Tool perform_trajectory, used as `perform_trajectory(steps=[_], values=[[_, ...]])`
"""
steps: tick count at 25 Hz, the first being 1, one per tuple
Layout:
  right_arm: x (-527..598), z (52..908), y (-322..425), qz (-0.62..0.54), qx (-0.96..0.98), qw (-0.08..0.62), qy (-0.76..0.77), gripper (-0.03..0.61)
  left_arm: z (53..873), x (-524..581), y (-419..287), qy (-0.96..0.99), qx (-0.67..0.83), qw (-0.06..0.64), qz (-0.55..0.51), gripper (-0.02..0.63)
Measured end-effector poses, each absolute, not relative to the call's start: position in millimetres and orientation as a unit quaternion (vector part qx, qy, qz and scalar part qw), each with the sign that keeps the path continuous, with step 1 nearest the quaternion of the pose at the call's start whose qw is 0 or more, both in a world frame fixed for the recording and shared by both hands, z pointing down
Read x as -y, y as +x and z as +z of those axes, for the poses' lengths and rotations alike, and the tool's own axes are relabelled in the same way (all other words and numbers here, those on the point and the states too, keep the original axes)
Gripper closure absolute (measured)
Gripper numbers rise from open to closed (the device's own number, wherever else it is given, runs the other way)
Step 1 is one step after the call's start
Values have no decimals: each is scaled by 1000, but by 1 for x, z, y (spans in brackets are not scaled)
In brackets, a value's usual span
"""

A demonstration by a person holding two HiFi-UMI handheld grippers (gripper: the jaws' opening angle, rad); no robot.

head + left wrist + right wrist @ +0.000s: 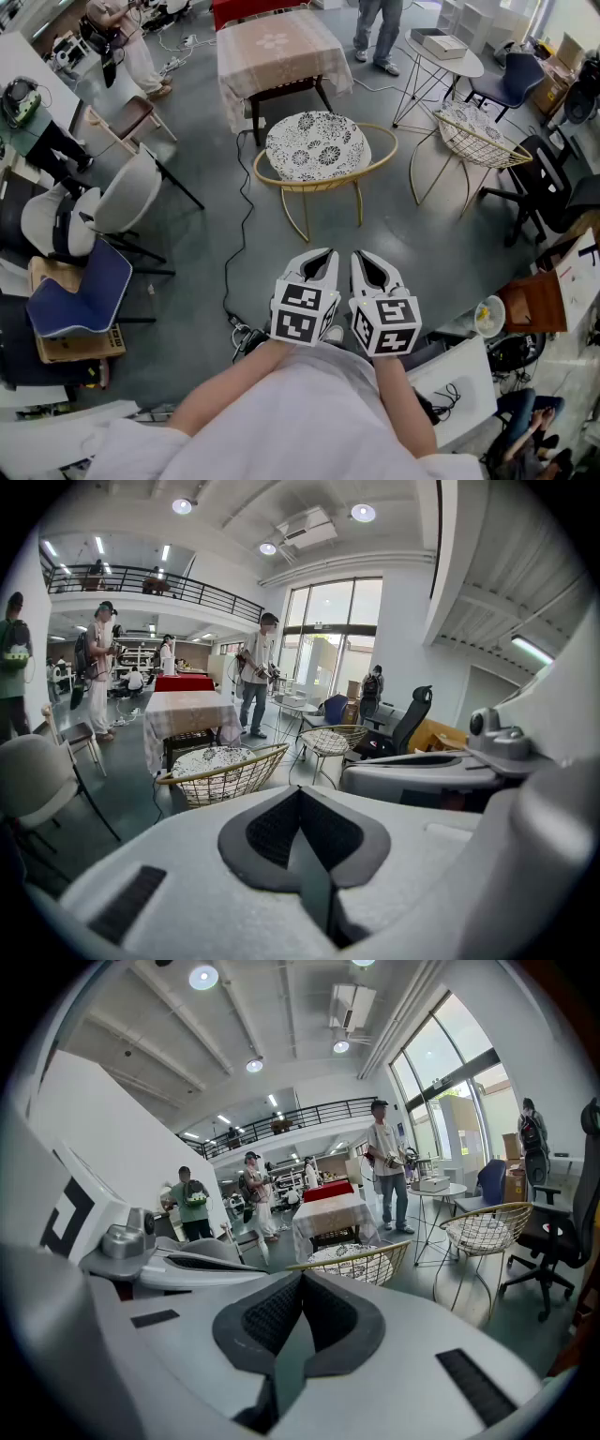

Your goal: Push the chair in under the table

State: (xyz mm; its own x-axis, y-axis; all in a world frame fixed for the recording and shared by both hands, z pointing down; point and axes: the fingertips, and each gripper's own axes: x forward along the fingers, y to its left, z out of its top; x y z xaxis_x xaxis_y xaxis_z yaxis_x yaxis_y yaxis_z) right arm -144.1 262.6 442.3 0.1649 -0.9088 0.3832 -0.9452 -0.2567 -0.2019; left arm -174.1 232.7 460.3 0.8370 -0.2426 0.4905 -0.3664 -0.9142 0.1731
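Note:
A gold wire chair (319, 147) with a black-and-white patterned cushion stands a step ahead of me on the grey floor, its back rim toward me. Beyond it is the table (278, 45) under a beige cloth; the chair stands clear of it. My left gripper (322, 258) and right gripper (367, 261) are held side by side close to my body, short of the chair, both shut and empty. The left gripper view shows the chair (220, 771) and table (187, 714) past the closed jaws (300, 794). The right gripper view shows the chair (361, 1262) ahead of its closed jaws (302, 1279).
A second wire chair (478, 136) and a round white side table (448, 56) stand to the right. Grey shell chairs (122, 197) and a blue chair (84, 291) crowd the left. A black cable (242, 225) runs over the floor. A person (380, 33) stands beyond the table.

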Motion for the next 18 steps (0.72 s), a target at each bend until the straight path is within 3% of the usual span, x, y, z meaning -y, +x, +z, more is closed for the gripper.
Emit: perform_trajectory(steps=[18], values=[[-267, 445, -126, 222, 602, 25, 767, 575, 459, -229, -162, 948, 165, 123, 243, 614]])
